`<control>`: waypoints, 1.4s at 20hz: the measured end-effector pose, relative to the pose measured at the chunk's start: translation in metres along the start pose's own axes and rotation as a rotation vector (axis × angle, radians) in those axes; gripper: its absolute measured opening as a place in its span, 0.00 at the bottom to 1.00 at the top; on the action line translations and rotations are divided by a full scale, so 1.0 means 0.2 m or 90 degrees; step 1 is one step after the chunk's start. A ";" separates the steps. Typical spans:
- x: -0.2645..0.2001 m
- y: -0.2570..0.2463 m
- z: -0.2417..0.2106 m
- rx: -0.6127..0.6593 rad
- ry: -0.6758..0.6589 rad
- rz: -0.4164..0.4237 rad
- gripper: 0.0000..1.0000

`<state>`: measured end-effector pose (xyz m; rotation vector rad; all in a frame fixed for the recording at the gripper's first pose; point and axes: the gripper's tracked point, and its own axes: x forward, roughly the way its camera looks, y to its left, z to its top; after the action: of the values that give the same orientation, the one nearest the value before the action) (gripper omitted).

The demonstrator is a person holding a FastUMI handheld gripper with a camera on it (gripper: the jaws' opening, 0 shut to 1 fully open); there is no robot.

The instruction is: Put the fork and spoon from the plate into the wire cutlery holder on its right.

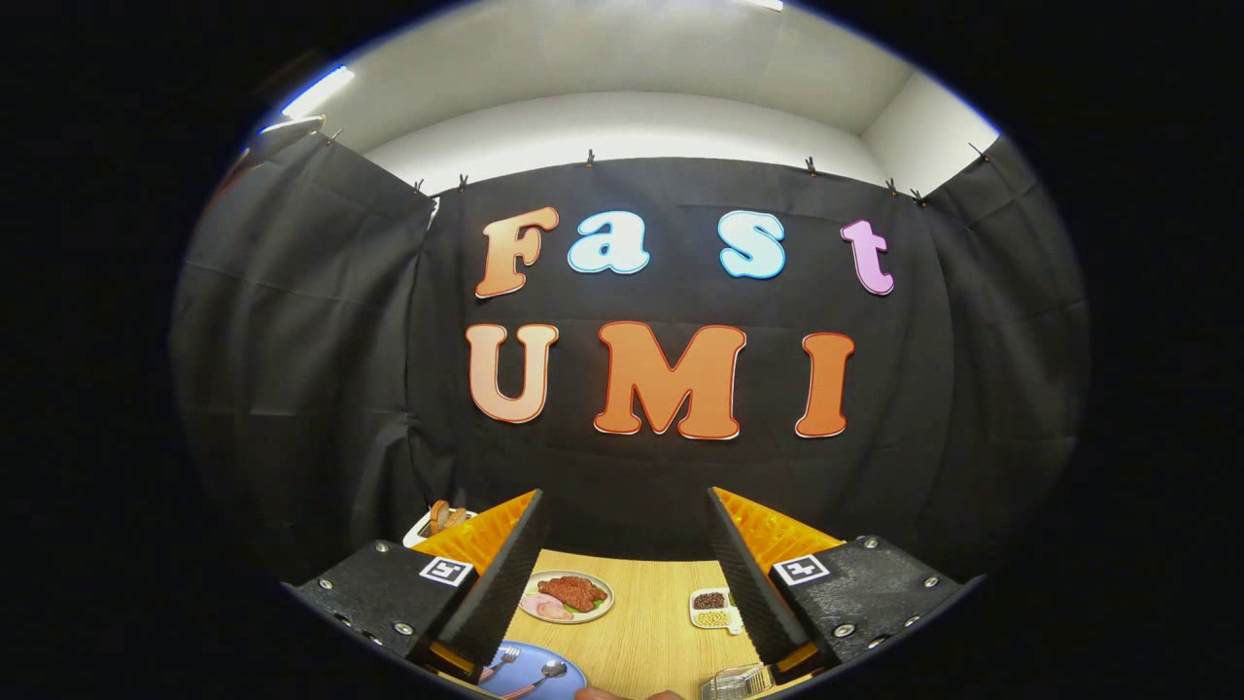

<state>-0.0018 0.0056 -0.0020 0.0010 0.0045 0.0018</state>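
I hold my gripper [627,574] high and level over the wooden table [646,632], its fingers spread wide with nothing between them. I take the blue plate [535,678] as my landmark. It lies low under my left finger, close to me, and on it rest the fork [500,665] and the spoon [546,673], side by side, the fork nearer that finger. To the right of the plate, across a bare strip of table, stands the wire cutlery holder [737,682], just under my right finger. Beyond the plate, further up the table, sits a white plate of meat [567,595], and to the right of that a small dish of beans [712,610]. Far beyond the plate, behind my left finger, a tray with bread [442,518] is partly hidden.

Nothing is picked up yet, so I judge the task barely begun. The risks I see: both pieces lie flat and close together, so coming down I could pinch the two at once or skid one off the smooth plate. I must also tilt well down first; from this height I see the cutlery poorly and could misjudge the reach. The holder looks light, and a knock from my right finger might tip it.
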 end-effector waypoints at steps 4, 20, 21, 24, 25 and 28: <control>0.00 0.01 -0.02 -0.001 0.005 0.003 0.96; 0.01 0.20 -0.30 -0.006 0.083 0.017 0.96; 0.01 0.22 -0.33 -0.005 0.090 0.017 0.96; 0.00 0.28 -0.42 -0.004 0.117 0.015 0.97; 0.00 0.30 -0.45 -0.005 0.128 0.015 0.96; -0.02 0.33 -0.61 -0.011 0.174 0.012 0.96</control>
<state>-0.0057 0.0727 -0.1232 -0.0171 0.2784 0.0208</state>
